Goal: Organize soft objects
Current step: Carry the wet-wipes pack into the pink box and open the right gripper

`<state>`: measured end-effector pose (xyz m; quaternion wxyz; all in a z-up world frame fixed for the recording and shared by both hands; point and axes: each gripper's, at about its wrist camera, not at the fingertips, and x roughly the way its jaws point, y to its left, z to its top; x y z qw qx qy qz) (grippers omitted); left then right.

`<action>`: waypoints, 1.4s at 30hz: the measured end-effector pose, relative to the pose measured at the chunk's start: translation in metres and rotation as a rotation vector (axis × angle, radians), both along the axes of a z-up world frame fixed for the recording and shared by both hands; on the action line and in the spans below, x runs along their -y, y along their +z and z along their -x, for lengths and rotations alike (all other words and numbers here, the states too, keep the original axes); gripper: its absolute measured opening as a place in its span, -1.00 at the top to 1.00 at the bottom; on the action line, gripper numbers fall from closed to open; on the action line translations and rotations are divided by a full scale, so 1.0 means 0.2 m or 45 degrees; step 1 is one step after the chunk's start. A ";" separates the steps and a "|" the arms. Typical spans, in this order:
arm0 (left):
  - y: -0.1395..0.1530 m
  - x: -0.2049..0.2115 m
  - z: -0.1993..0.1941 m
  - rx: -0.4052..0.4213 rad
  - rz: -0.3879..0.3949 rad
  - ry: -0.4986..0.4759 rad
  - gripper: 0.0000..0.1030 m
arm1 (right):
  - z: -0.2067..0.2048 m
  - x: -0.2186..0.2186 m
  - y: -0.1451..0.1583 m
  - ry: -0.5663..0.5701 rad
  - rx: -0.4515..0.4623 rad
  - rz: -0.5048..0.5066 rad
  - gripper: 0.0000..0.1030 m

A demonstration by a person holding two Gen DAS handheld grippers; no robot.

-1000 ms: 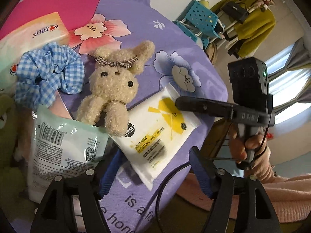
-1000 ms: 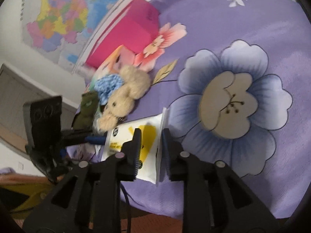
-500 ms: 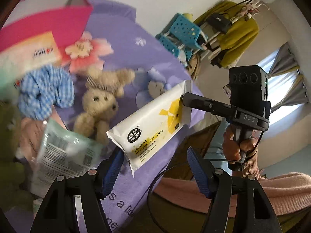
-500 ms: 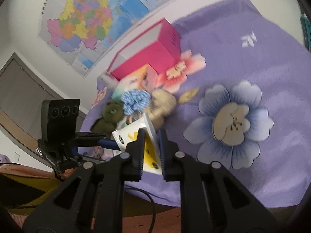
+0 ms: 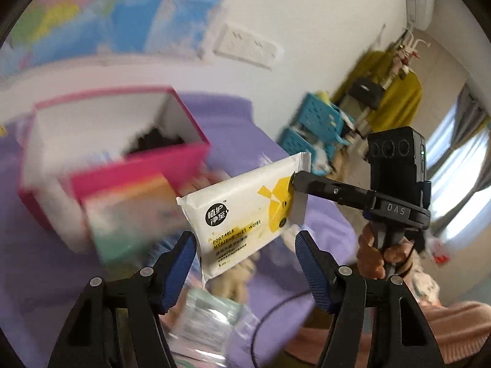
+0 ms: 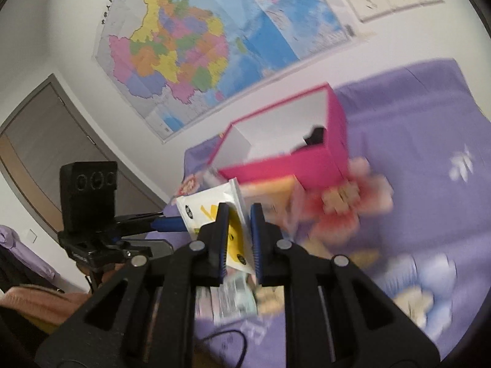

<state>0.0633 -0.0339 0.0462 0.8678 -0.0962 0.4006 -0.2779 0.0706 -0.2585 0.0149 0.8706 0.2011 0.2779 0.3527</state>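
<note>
My right tool has just been closing and now pinches the yellow-printed end of the pack of wet wipes, and that is the big change: a second ago the pack lay flat on the purple flowered bedspread beside the plush bunny, and now it hangs clear in the air, its free end jutting out to the left of the grip in the right wrist view. My left tool sits just below and near that free end with its blue pads about half open; they have been narrowing a little, but nothing is between them and they touch nothing. Both views have tipped up from the bedspread, so the wall map and the open pink box at the far side now fill the frame; the box shows a white lining and something dark in one corner. I take this as the pick being done and the carry under way, with the box the likely destination. The blurred packs and bunny left below remain to be sorted.
</note>
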 end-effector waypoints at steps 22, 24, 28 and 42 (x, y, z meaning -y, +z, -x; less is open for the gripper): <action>-0.09 -0.50 -0.78 -0.130 -0.162 0.386 -0.31 | -0.95 -0.48 0.00 -0.007 -0.175 0.017 0.63; -0.15 -0.54 -0.84 -0.168 -0.180 0.409 -0.21 | -0.99 -0.51 -0.04 -0.016 -0.210 0.041 0.56; -0.22 -0.60 -0.87 -0.217 -0.168 0.478 -0.21 | -1.06 -0.53 -0.12 -0.075 -0.292 0.114 0.25; 0.01 -0.47 -0.40 0.068 -0.156 0.339 -0.22 | -0.70 -0.31 0.07 -0.041 -0.108 0.121 0.15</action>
